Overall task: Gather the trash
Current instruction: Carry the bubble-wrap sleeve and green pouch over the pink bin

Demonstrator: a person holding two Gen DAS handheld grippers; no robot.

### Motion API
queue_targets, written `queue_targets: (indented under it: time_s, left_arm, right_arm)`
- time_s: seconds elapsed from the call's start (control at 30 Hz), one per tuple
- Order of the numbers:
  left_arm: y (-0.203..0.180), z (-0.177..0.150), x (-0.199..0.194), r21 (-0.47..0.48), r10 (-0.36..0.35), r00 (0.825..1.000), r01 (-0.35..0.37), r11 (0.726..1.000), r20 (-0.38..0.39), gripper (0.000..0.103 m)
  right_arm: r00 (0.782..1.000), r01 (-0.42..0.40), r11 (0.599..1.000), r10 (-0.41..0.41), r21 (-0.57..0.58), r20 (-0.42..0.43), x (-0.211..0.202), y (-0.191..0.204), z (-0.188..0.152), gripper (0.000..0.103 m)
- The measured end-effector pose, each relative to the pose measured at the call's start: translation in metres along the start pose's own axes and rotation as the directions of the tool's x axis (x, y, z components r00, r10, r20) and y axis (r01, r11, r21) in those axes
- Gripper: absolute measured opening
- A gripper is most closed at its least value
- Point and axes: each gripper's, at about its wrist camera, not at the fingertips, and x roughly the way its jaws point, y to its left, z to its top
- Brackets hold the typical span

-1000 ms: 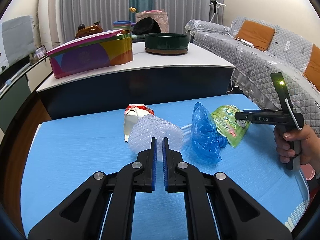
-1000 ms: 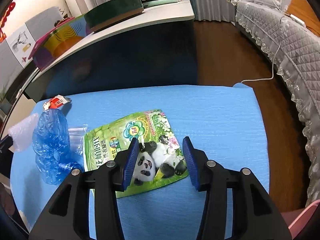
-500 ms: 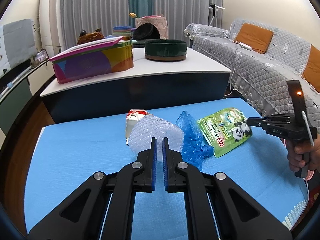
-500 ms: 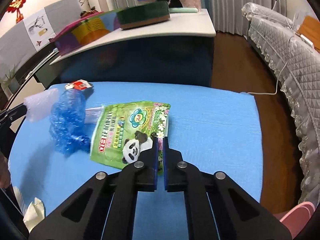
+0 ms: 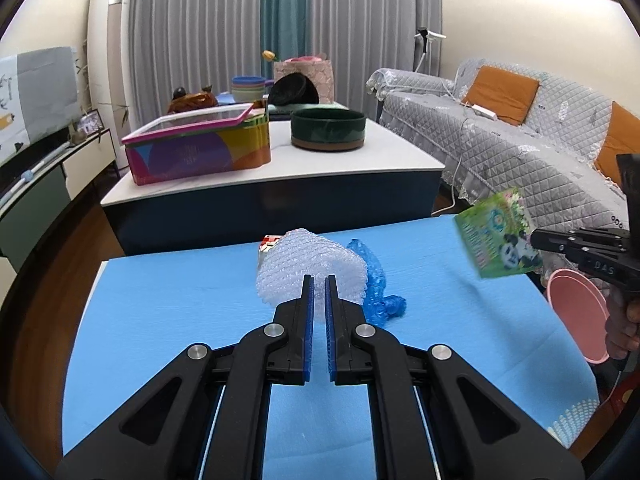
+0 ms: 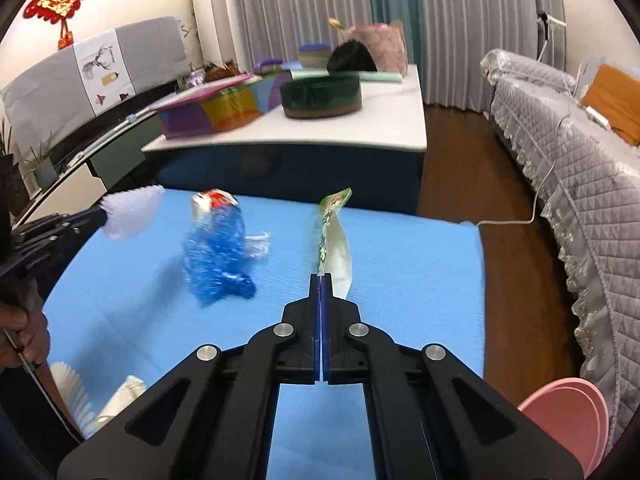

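My left gripper (image 5: 319, 280) is shut on a wad of clear bubble wrap (image 5: 308, 268) and holds it above the blue table (image 5: 168, 304); it also shows in the right wrist view (image 6: 130, 212). My right gripper (image 6: 321, 278) is shut on the green panda snack bag (image 6: 332, 236), lifted off the table and seen edge-on; it shows at the right in the left wrist view (image 5: 498, 234). A crumpled blue plastic bag (image 6: 218, 248) and a red-and-white carton (image 6: 210, 200) lie on the table.
A pink bin (image 6: 568, 420) stands on the floor at the table's right side. A white-topped counter (image 5: 280, 160) behind holds a colourful box (image 5: 200, 152) and a dark green bowl (image 5: 328, 130). A grey sofa (image 5: 520, 140) is at the right.
My right gripper closed on the panda bag and lifted it off the table toward the right. My left gripper kept hold of the bubble wrap and rose slightly.
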Motion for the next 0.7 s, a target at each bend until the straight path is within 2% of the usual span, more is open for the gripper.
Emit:
queue_targets:
  time_s: [0.4, 0.7]
  left_arm:
    - [-0.018, -0.017, -0.037, -0.065, -0.049, 0.998, 0.052, 0.997, 0.035, 0.005]
    - [-0.042, -0.025, -0.048, -0.062, -0.082, 0.996, 0.085, 0.994, 0.040, 0.005]
  right_arm:
    - [0.994, 0.040, 0.999, -0.043, 0.027, 0.104, -0.091, 0.022, -0.014, 0.000]
    - [0.983, 0.104, 0.988, -0.119, 0.113, 0.140, -0.132, 0.030, -0.043, 0.000]
